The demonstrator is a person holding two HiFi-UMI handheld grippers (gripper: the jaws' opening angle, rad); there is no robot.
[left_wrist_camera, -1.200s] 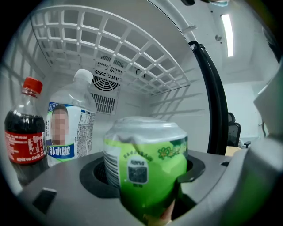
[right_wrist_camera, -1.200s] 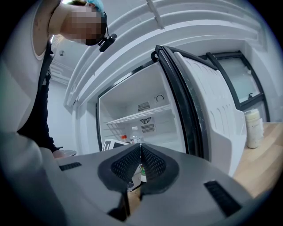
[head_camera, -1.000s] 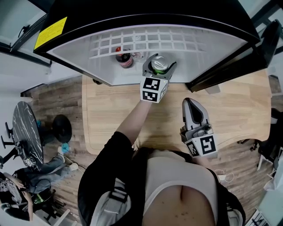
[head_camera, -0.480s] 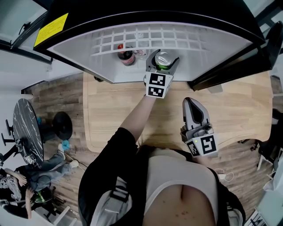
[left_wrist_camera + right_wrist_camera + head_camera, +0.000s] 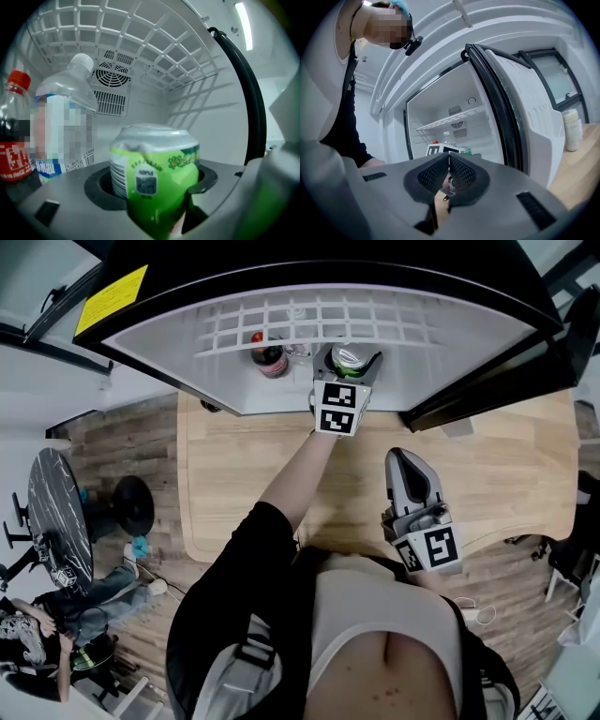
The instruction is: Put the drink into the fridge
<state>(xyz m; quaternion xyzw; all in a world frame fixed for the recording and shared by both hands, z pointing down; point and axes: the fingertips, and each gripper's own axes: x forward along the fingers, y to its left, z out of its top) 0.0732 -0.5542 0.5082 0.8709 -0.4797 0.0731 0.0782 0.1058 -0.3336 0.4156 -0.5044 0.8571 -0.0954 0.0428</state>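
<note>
- Left gripper (image 5: 348, 362): is reaching into the open fridge (image 5: 450, 334), its jaws clamping on the drink, a green can (image 5: 157, 168) that is standing upright between them.
- Drink's place: is sitting inside the fridge, under the white wire shelf (image 5: 140, 42) and near a clear water bottle (image 5: 65, 117) and a red-capped cola bottle (image 5: 16, 136).
- Right gripper (image 5: 410, 479): is idling over the wooden counter (image 5: 234, 484), outside the fridge, with jaws pressing together on nothing.
- Progress, as judged: the carry into the fridge is looking complete. Setting down, releasing and withdrawing are remaining.
- Hidden: the gripper's grey body is covering the can's base, so I cannot tell whether it is touching a surface. The fridge floor is lying out of view, and the head view is showing only the can's top.
</note>
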